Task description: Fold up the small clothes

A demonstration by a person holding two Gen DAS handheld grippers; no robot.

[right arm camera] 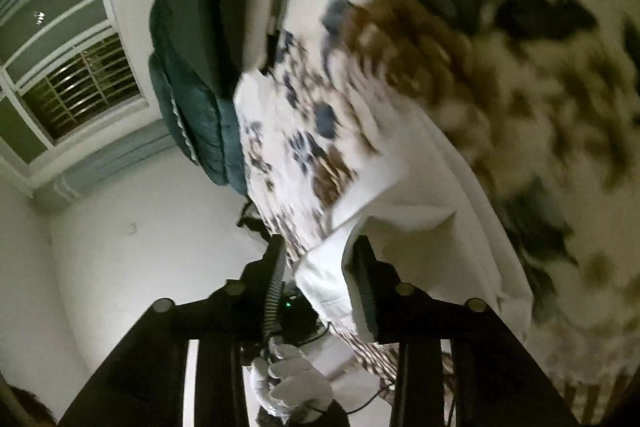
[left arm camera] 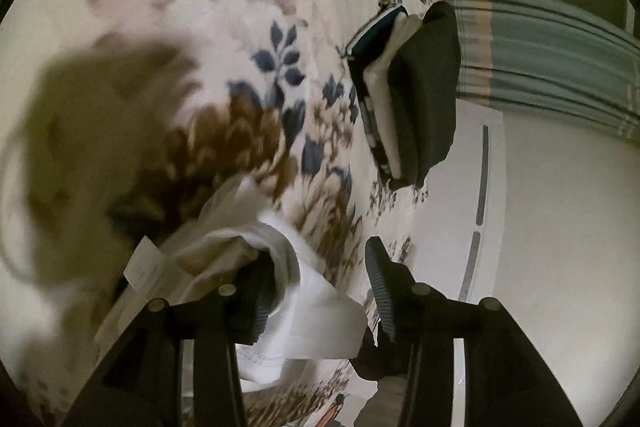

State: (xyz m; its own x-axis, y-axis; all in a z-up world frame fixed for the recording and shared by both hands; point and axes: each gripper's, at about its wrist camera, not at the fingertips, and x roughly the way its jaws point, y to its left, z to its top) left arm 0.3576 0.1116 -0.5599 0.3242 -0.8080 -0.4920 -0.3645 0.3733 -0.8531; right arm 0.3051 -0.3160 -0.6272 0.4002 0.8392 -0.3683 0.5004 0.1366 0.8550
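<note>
One white garment (left arm camera: 304, 291); two grippers (left arm camera: 320, 291) (right arm camera: 320, 279); one folded stack (left arm camera: 408, 95).

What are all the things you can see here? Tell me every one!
white garment: one, white, lying between the left claw's fingers, over the bedspread
floral bedspread: one, cream with blue and brown flowers, under everything
folded clothes stack: one, dark and cream, far edge of the bedspread
teal cushion: one, teal, by the bedspread
window: one, white-framed, on the wall
left claw: one, black, open
right claw: one, black, fabric between its fingers
</note>
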